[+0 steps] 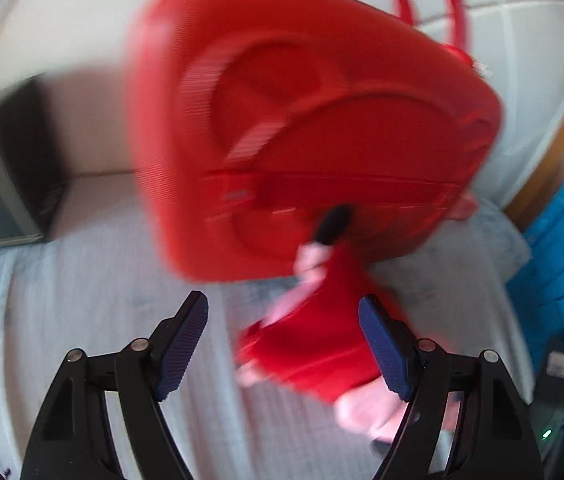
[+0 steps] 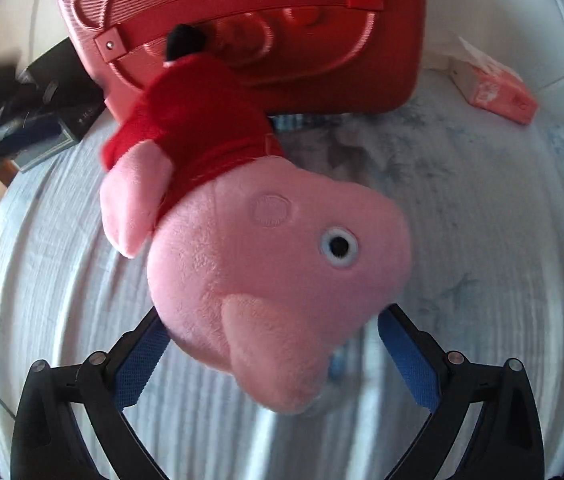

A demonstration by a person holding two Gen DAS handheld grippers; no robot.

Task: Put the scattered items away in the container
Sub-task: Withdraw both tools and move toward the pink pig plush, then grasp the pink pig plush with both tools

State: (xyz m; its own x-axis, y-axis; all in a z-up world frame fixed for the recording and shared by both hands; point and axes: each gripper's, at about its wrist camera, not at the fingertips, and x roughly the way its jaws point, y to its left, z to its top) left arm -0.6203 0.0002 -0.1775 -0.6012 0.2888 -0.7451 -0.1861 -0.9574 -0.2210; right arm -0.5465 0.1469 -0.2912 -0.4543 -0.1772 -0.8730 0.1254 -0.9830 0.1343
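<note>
Right claw (image 2: 269, 356) grasps pink pig plush (image 2: 265, 264) by the head, fingers spread around it; plush body in red dress runs away from the claw toward the red case (image 2: 282, 40) at far side, black foot touching it. Left claw (image 1: 284, 344) released, empty, hovering over the bed (image 1: 81, 320), plush just right of it, blurred. Case looks closed, lid side facing the claws — likely blocks insertion. Pink box (image 2: 494, 88) far right, dark box (image 1: 5, 168) far left.

left gripper (image 1: 282, 340) jaws spread wide; right gripper (image 2: 269, 356) jaws also apart.
</note>
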